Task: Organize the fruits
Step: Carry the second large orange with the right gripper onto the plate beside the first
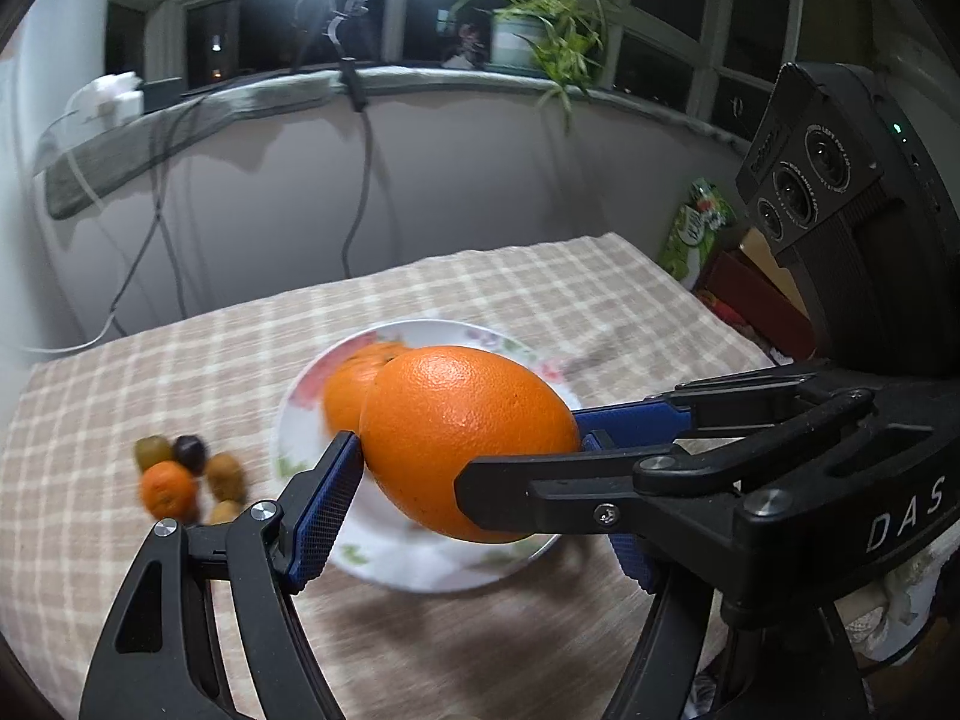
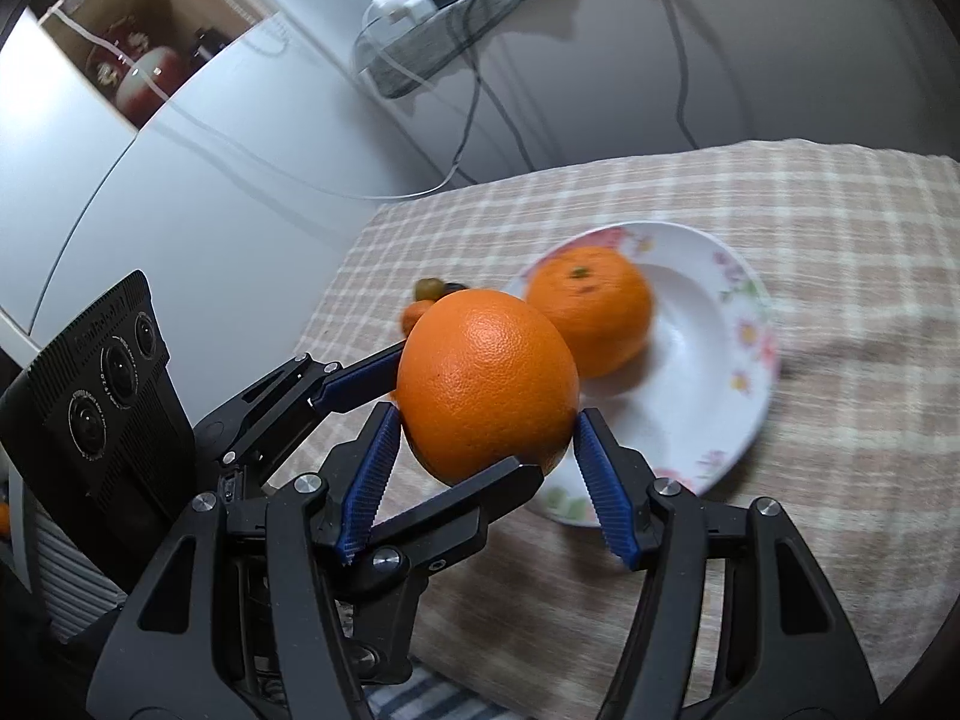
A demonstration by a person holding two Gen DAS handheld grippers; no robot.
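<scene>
Left tongs (image 1: 473,441) clamped on a large orange (image 1: 462,402). One blue pad (image 1: 327,504) pressed to its left flank at centre frame of the left wrist view. The opposite pad mostly hidden behind the other tool.

Right tongs (image 2: 485,417) clamped on the same orange. In the right wrist view, ribbed blue pads against its lower left and lower right sides. Medium spread, set by the width of the fruit. Seen from the left wrist view, reaching in from the right edge of the frame, crossing in front of the left pair.

Held clear of the bench (image 1: 150,372), with no support but the two pairs of tongs. Hanging in front of a white floral plate (image 1: 528,558), which lies at centre frame on a beige checked cloth (image 2: 840,276).

On the plate, a second orange (image 2: 594,306), toward its left side, blurred, stem end up.

Left of the plate, on the cloth, a tight cluster of small fruits (image 1: 186,474): one small mandarin (image 1: 168,489) in front, one greenish, one dark, two brownish. Too blurred to name more closely.

At upper right of the left wrist view, a potted plant (image 1: 540,24) on the window sill. Dark cables hanging down the wall behind the bench.
</scene>
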